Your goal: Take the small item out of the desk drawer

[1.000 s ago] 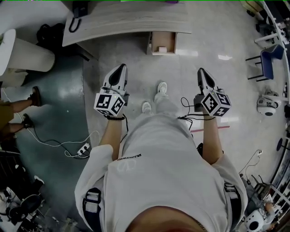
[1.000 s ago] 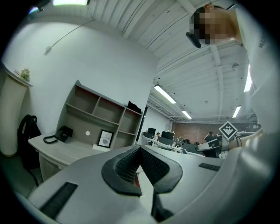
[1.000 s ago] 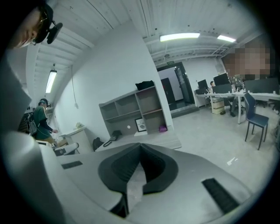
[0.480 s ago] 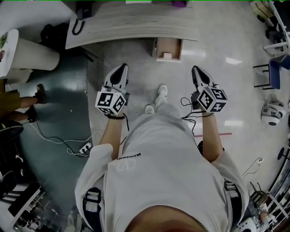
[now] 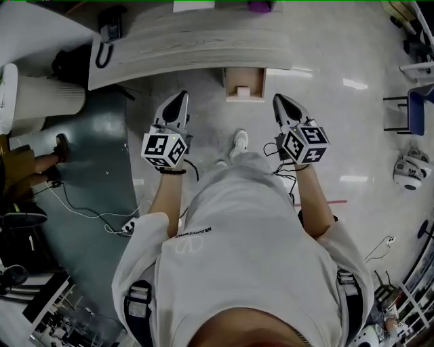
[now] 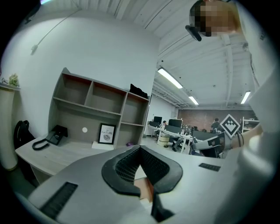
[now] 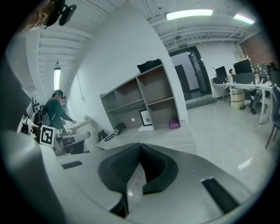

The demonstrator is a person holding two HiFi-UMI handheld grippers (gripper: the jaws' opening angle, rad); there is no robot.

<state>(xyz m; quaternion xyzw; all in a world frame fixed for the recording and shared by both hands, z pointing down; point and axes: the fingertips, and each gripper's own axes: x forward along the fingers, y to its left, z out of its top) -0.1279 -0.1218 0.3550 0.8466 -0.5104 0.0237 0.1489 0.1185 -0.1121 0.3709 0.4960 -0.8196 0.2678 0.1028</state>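
at the front edge of the pale wood-grain desk (image 5: 190,41), seen from the head view, a wooden drawer (image 5: 261,81) stands pulled out toward the person (image 5: 237,244), and the small item (image 5: 242,90), a pale little block, lies on the drawer's bottom near its front wall

nothing touches it: both claws hang in the air short of the desk, one on each side of the drawer, noses pointing at the desk

the left gripper (image 5: 179,97) is off to the drawer's left, the right gripper (image 5: 279,100) just to its right and a little nearer to it

in the left gripper view the left gripper (image 6: 140,148) has its two dark ribbed pads brought together at the tips, with nothing clamped between them; the right gripper view shows the right gripper (image 7: 140,144) the same way, pads meeting at the tip and holding nothing

on the desk's left end sits a black telephone (image 5: 107,30), and a purple thing (image 5: 261,5) lies at its far edge

behind the desktop stands a grey shelf unit (image 6: 100,109), with a framed picture (image 6: 106,133) leaning in a lower bay

the person's white shoe (image 5: 240,140) is on the glossy floor just below the drawer, and a power strip (image 5: 127,223) with its cable lies on the floor to the left
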